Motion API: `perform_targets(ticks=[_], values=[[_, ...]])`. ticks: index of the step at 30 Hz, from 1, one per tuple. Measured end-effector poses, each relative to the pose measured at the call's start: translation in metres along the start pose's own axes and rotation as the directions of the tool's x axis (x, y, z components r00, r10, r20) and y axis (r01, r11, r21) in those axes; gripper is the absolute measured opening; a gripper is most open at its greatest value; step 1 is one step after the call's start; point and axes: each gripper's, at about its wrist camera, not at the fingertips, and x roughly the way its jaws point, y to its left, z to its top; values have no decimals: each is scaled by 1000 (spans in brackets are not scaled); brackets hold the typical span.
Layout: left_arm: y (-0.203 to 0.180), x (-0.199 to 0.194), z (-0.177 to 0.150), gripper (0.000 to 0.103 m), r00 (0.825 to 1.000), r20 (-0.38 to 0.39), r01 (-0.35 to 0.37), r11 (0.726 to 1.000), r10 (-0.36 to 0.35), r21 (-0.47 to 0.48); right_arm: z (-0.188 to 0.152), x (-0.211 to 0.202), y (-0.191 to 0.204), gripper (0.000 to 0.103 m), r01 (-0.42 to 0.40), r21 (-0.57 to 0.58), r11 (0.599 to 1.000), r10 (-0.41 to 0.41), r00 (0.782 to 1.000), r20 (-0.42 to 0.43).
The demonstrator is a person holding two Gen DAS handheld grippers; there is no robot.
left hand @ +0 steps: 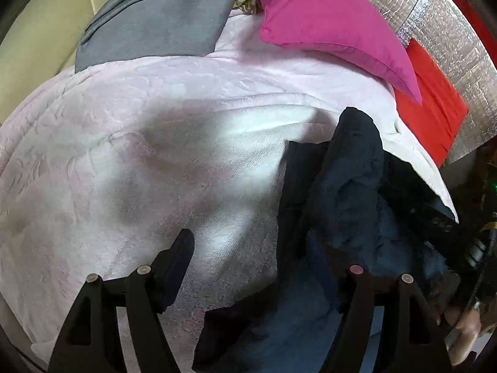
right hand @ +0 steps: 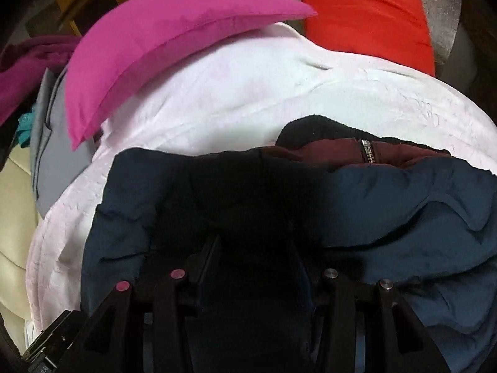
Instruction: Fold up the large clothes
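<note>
Surface: a pale pink blanket [left hand: 130, 143] covers the bed and carries everything.
Jacket: a dark navy padded jacket [right hand: 388, 205] lies crumpled at the near edge of the blanket, towards its right side in the left wrist view. A maroon lining with a zip pull [right hand: 366, 150] and a black fleecy collar show at the jacket's far edge.
Left gripper: the left gripper [left hand: 267, 251] hangs over the jacket's left border with its jaws spread wide. One finger is over bare blanket, the other is lost against the dark cloth, and nothing is pinched between them.
Right gripper: the right gripper [right hand: 257, 248] sits down in the navy cloth, partly parted. Dark fabric fills the gap between its fingers, yet shadow hides the pads, so I cannot tell whether they press on it.
Far edge: a magenta pillow [right hand: 149, 49] and a red pillow [right hand: 369, 15] rest there, the magenta one overlapping the blanket.
Left side: a grey garment [left hand: 161, 21] lies at the blanket's far left corner.
Backdrop: silver quilted foil [left hand: 435, 9] stands behind the pillows.
</note>
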Motion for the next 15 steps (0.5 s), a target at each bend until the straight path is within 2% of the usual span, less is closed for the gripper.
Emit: perform_targets(ticks=[2,5,9,12,15], values=[[-1,-2,1,75,1000,8,-4,1000,4,10,-1,-12,-8,49,-47,22,999,47,999,10],[-6,-9,0,74,999,40,-15,999,14,33,-15,-53,-30,49,-93,61,994,89,993,77],[-21,-29,-5,75,992,121,20,994,-32,105,-56,-125,-79,50,-137,122,983,113,976,186],[-30,-40,-11,75,986,148,51,987,-74,152,-89,-160,-118,50,-131,170,977,93,973,214],[-36,-44,-17,75,986,143,60,982,-86,179,-130,-185,-154,51,-173,220,960,125,969,214]])
